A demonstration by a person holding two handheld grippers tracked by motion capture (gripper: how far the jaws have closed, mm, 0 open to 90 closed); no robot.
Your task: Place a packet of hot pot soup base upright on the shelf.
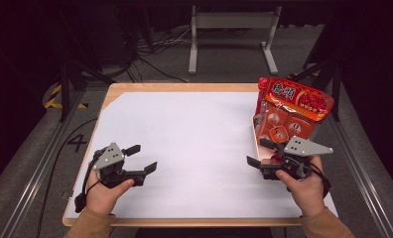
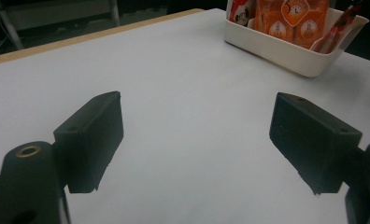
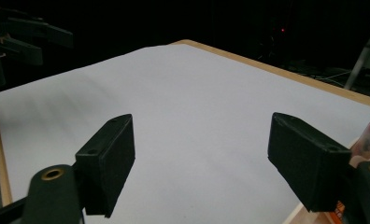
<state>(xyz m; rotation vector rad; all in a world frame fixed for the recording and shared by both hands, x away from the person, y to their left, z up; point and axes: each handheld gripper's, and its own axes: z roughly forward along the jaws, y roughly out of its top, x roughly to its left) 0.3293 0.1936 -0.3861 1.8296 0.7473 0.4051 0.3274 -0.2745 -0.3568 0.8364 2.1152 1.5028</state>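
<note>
A wooden table (image 1: 184,87) stands at the centre of the high view, most of its top covered by one white sheet (image 1: 184,144). Around it the room is dark: grey floor, loose cables at the upper left of the frame, and one pale metal stand (image 1: 231,34) at the top centre.

Two hand-held grippers are present. The left gripper (image 1: 144,158) sits at the lower left of the high view, over the sheet, held in the person's left hand (image 1: 102,193). Its jaws are spread wide and grip nothing; in the left gripper view only bare sheet lies between them.

The right gripper (image 1: 260,154) sits at the lower right, held in the right hand (image 1: 306,191), just beside the near end of the bin. Its jaws stand wide apart, with nothing between them.

One white plastic bin (image 2: 286,51) rests at the right edge of the table. One large red snack bag (image 1: 296,99) stands in it, above several small orange packets (image 1: 279,124); their count cannot be told.
</note>
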